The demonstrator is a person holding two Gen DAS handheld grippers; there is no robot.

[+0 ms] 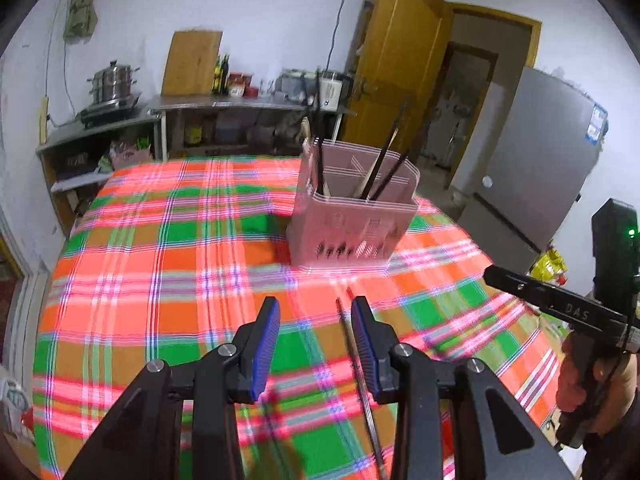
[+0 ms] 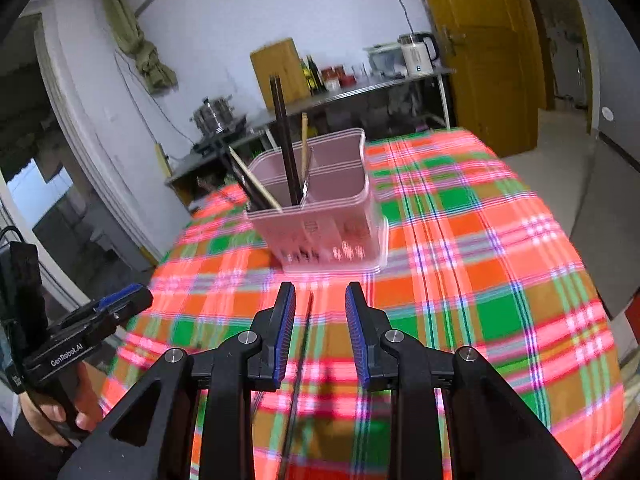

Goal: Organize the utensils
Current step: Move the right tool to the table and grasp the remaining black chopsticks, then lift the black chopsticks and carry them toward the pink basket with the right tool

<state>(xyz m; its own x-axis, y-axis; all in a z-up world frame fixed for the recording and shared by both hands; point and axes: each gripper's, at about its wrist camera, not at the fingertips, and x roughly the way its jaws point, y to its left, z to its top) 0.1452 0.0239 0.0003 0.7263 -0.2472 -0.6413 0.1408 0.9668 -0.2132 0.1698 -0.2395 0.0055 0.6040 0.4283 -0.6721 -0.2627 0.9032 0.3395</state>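
Plaid-covered bench (image 1: 160, 248): a chopstick (image 1: 354, 344) lies before the pink caddy (image 1: 352, 216), between my parted, empty left fingers (image 1: 316, 344), awaiting pickup.

A table (image 1: 120, 320) covered by a plaid cloth in orange, green and pink carries a pink plastic utensil caddy (image 1: 352, 220) (divided into compartments, chopsticks standing in it). Nearer the camera, a single dark chopstick (image 1: 356, 364) lies flat on the cloth, well apart from the caddy.
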